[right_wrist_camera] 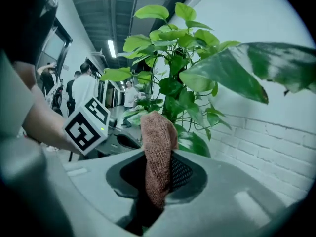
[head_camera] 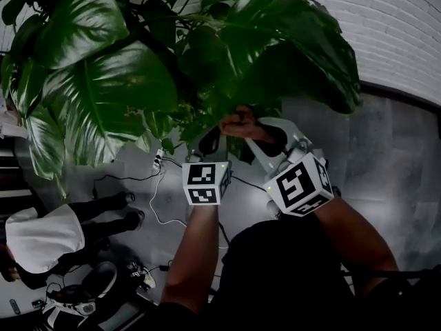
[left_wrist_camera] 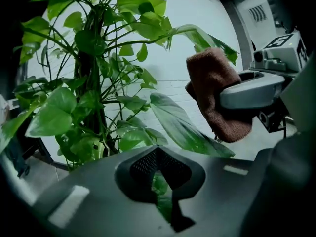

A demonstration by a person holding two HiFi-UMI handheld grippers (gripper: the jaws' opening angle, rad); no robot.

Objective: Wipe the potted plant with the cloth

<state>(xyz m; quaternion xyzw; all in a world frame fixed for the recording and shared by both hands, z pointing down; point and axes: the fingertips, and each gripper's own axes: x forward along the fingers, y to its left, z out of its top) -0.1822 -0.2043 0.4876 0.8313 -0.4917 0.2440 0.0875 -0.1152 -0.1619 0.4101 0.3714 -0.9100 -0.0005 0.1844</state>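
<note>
Right tongs (right_wrist_camera: 157,179) clamped on brown cloth (right_wrist_camera: 158,142). Left tongs (left_wrist_camera: 159,169) pinch leaf (left_wrist_camera: 163,201) of potted plant (head_camera: 96,81), cloth near. Keep leaf taut, lay cloth flat, wipe stem-to-tip lightly; hard pull likely tears.

Brown cloth (right_wrist_camera: 158,147); green potted plant (head_camera: 103,81).

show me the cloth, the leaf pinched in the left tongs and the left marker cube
cloth (right_wrist_camera: 157,152), right gripper view, middle of the hanging fold
leaf (left_wrist_camera: 161,187), left gripper view, green strip in the dark notch
left marker cube (right_wrist_camera: 86,126), right gripper view, its near face
</note>
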